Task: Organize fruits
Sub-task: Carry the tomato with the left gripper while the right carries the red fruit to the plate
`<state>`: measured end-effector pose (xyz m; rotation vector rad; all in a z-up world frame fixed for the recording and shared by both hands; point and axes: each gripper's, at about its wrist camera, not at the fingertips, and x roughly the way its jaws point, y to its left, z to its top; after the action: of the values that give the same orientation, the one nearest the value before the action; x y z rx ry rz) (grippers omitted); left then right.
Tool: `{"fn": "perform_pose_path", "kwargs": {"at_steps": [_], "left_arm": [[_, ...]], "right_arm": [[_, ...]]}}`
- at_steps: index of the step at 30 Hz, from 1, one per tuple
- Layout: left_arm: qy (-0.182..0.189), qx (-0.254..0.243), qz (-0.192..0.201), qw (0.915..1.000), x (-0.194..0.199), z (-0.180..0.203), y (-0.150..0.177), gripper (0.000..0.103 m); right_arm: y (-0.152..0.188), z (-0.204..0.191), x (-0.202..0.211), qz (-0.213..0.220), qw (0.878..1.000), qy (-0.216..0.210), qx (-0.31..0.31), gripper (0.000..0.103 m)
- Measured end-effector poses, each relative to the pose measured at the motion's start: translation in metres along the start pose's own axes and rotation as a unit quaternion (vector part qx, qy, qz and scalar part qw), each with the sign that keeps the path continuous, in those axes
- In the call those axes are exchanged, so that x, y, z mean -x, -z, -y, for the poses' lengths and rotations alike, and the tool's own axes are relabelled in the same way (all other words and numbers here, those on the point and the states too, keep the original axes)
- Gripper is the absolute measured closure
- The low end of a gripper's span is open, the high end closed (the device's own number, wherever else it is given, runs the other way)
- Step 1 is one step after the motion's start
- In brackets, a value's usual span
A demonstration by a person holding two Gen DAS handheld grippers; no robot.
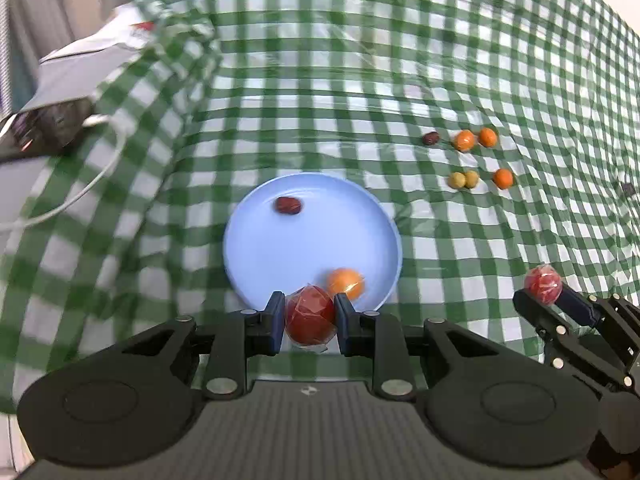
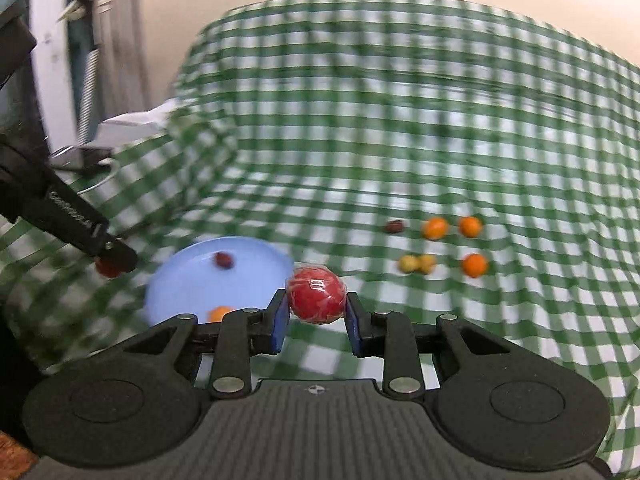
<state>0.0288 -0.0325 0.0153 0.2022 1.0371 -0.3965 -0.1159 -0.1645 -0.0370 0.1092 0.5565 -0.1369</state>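
The left gripper (image 1: 310,320) is clamped on a dark red fruit (image 1: 310,320) wrapped in clear film, its blue pads (image 1: 276,322) pressing both sides, and it hangs over the near rim of a blue plate (image 1: 280,248). The right gripper (image 2: 316,312) is likewise clenched on a brighter red wrapped fruit (image 2: 316,294), held above the cloth just right of the plate (image 2: 192,280); in the left wrist view it shows at the lower right edge (image 1: 554,298) with that fruit (image 1: 543,284) at its tips. On the plate lie a dark brown date (image 1: 288,205) near the far side and an orange fruit (image 1: 345,283) at the near side, just behind the left gripper's load. The plate sits on a green-and-white checked cloth (image 1: 360,80) that covers the table. Well to the right of the plate, loose on the cloth, are another date (image 1: 431,138), two orange fruits (image 1: 464,140) side by side next to it, a pair of touching yellow-green fruits (image 1: 463,180) nearer the camera, and one more orange (image 1: 503,179) beside them. At the far left edge a white cable (image 1: 100,168) runs from a dark box (image 1: 52,128). Both views are blurred. Nothing lies between the grippers and the plate.
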Motion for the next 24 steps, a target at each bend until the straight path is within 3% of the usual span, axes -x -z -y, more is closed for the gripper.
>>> {"fn": "perform_pose_path", "kwargs": {"at_steps": [10,24], "left_arm": [[0.009,0.049,0.025,0.9984,0.02,-0.042,0.022,0.075],[0.018,0.063,0.024,0.9976,0.008,-0.048,0.016,0.075]], "right_arm": [[-0.008,-0.049,0.013,-0.006,0.999,-0.02,0.045,0.072],[-0.009,-0.057,0.004,-0.02,0.998,-0.023,0.06,0.072]]}}
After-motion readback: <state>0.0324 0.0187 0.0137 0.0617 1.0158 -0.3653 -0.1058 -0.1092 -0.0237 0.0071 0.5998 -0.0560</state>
